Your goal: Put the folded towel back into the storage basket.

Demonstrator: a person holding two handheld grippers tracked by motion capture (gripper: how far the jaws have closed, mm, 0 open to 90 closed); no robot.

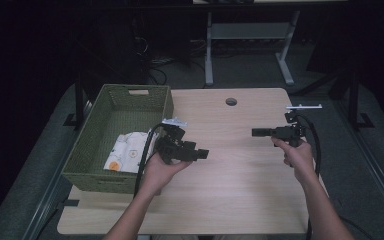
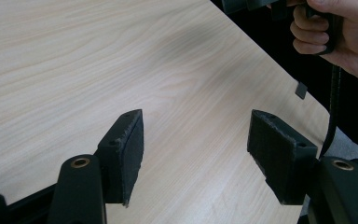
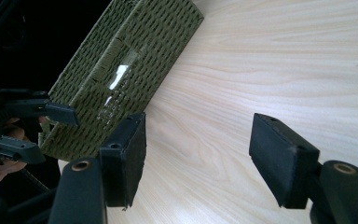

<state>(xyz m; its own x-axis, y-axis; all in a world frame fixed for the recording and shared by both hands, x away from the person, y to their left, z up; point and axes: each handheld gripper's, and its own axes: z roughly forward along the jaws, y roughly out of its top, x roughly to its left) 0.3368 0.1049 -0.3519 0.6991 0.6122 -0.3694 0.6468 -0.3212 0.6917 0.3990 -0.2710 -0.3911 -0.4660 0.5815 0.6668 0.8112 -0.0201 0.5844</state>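
Note:
A green woven basket (image 1: pixel 90 150) stands at the table's left side and holds a white printed packet (image 1: pixel 126 151). My left gripper (image 1: pixel 203 154) hovers just right of the basket, pointing right, jaws open and empty. In its own view the left gripper (image 2: pixel 196 144) spans bare wood, with one black pad (image 2: pixel 131 144) on each side. My right gripper (image 1: pixel 256 132) is held over the table's right part, pointing left, open and empty. The right gripper (image 3: pixel 198 149) faces the basket's side wall (image 3: pixel 135 65), with the left gripper (image 3: pixel 42 130) beside it.
The light wooden table (image 1: pixel 230 195) has a round cable hole (image 1: pixel 231 101) near its far edge. A small white bar (image 1: pixel 304 106) lies at the far right corner. Dark floor and a desk frame (image 1: pixel 245 40) lie beyond. Black cables trail from both grippers.

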